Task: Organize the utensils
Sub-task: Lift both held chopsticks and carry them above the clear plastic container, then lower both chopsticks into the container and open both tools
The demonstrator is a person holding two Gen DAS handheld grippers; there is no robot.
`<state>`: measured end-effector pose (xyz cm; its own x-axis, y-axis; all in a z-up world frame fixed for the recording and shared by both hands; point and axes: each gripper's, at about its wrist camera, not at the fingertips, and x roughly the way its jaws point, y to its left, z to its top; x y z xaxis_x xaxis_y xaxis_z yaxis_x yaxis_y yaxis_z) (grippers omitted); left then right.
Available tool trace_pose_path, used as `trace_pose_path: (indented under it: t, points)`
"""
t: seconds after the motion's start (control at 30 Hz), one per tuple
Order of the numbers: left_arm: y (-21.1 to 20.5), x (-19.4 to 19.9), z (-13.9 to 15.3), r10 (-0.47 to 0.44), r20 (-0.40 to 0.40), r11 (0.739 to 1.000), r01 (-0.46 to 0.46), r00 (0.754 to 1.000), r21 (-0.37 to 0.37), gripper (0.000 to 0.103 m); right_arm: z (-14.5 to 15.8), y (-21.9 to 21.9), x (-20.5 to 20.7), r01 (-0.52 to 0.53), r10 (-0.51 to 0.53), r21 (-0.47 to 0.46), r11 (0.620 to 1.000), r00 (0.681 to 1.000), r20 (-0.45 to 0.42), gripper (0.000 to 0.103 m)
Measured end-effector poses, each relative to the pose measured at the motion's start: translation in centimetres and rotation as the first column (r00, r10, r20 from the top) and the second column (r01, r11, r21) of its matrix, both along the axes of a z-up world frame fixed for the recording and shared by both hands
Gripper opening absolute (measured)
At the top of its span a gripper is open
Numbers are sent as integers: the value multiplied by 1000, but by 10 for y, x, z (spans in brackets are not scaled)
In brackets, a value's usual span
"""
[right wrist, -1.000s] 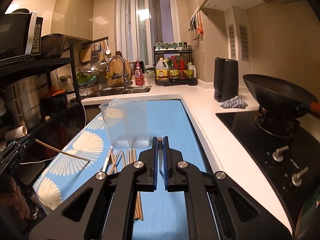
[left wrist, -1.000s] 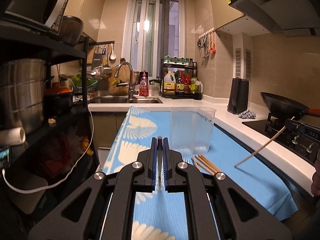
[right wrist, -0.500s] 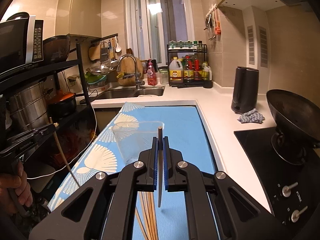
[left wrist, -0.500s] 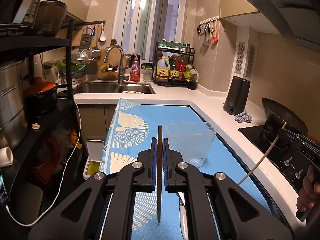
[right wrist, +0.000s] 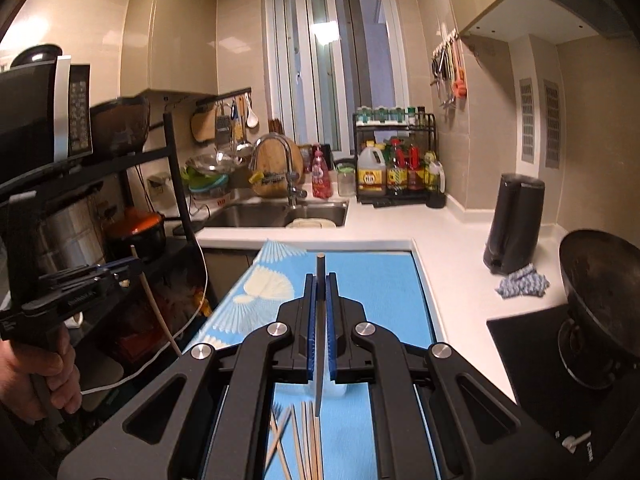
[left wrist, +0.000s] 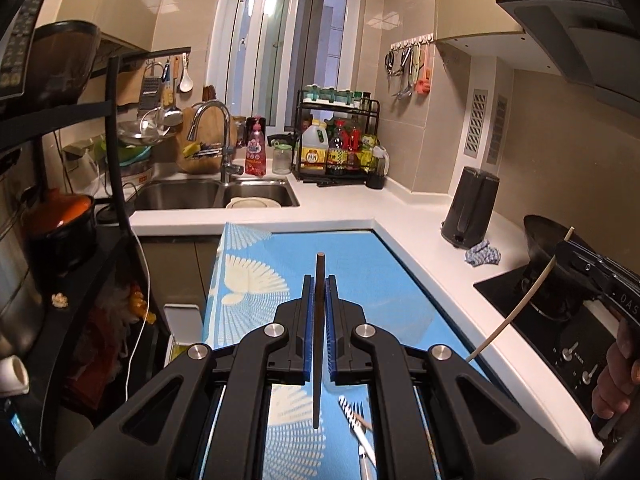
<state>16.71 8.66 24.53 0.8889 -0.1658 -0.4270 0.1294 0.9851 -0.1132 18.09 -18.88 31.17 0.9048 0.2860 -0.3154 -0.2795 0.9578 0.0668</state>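
Tabletop (left wrist: 412, 216) white, L-shaped, with a blue patterned cloth (left wrist: 360, 264) over the middle. Left tongs (left wrist: 319, 280) clamped on one chopstick (left wrist: 318, 344), held upright above the cloth. Right tongs (right wrist: 320, 278) likewise clamped on another chopstick (right wrist: 319, 360), upright. Loose chopsticks (right wrist: 306, 440) lie on the cloth below the right tongs; a fork (left wrist: 354, 420) lies beneath the left tongs.

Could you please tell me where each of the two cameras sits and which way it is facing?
Left wrist: on the left gripper, jaws shut on a chopstick, facing the sink; right gripper and hand at right.
Right wrist: on the right gripper, likewise holding a chopstick; left gripper at left.
Shared: sink, blue cloth, kettle.
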Motion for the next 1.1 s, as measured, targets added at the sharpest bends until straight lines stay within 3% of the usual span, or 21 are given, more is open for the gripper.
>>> trace_pose_path:
  t: [0.2,0.37,0.53,0.7,0.83,0.9,0.97,1.1]
  points:
    - [-13,30,42,-27,78,1000,28,997,-12,5,34,6,27,-12,10,25,1000,998,70,5]
    - [-26,53,53,-50,119,998,55,992,-41,5,39,10,54,-1,-3,41,999,993,114,5]
    - [-38,76,16,-79,83,996,83,993,-45,5,-7,6,83,15,-19,67,998,998,61,5]
    - [-43,87,-47,-96,10,994,97,995,-48,5,-64,-1,95,35,-32,87,996,999,-35,5]
    - [-41,84,-67,-95,-24,994,94,995,-57,6,-85,-3,91,33,-24,97,995,995,-93,9]
    - [-37,76,-68,-87,-20,995,85,996,-52,15,-90,-3,87,28,-18,89,996,994,-111,11]
    - [-30,65,-64,-66,0,996,66,998,-53,43,-95,-5,80,31,-21,81,996,992,-127,17]
    - [-22,45,-60,-40,25,997,41,999,-70,45,-100,-13,61,37,-23,97,995,990,-137,24]
